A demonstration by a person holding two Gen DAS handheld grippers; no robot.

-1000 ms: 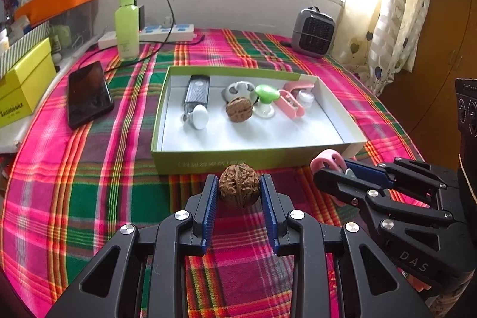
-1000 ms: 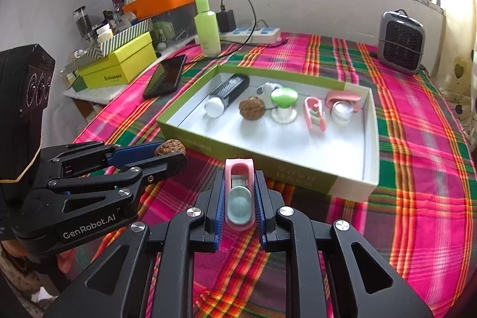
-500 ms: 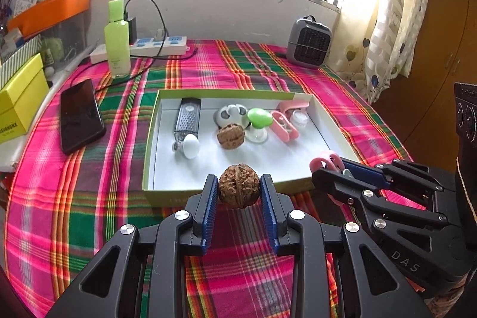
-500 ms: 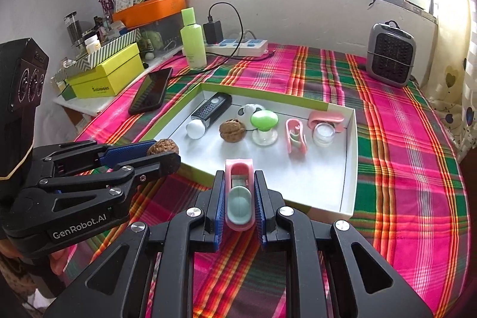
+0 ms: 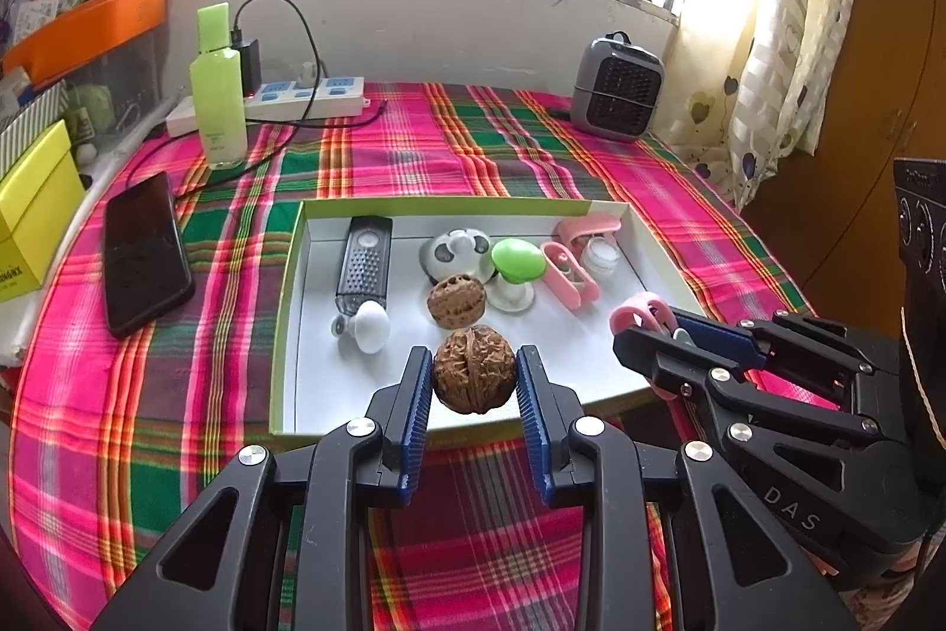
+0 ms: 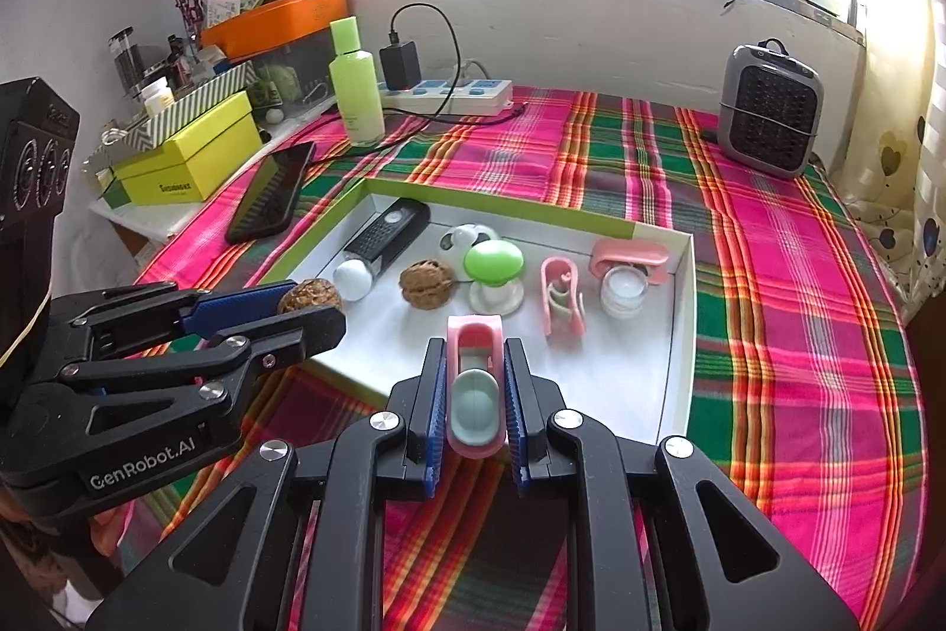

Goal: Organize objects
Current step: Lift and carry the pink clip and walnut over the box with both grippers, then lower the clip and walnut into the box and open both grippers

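A walnut [image 5: 473, 369] is clamped by the left gripper [image 5: 473, 382], a pink clip [image 6: 475, 388] by the right gripper [image 6: 475, 394], both over the tray's [image 5: 284, 335] near edge. Each is best lowered beside its twin before release.

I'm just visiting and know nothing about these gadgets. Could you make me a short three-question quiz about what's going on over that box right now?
1. True or false: the left gripper is shut on a walnut.
2. What does the right gripper hold? A) a green bottle B) a pink clip C) a phone
3. Fill in: a second walnut already lies inside the ____, next to the green knob.

Key
1. True: its blue pads press the walnut from both sides.
2. B: a pink clip with a pale green middle sits between its pads.
3. Box: the shallow one with green outer walls, on the plaid cloth.
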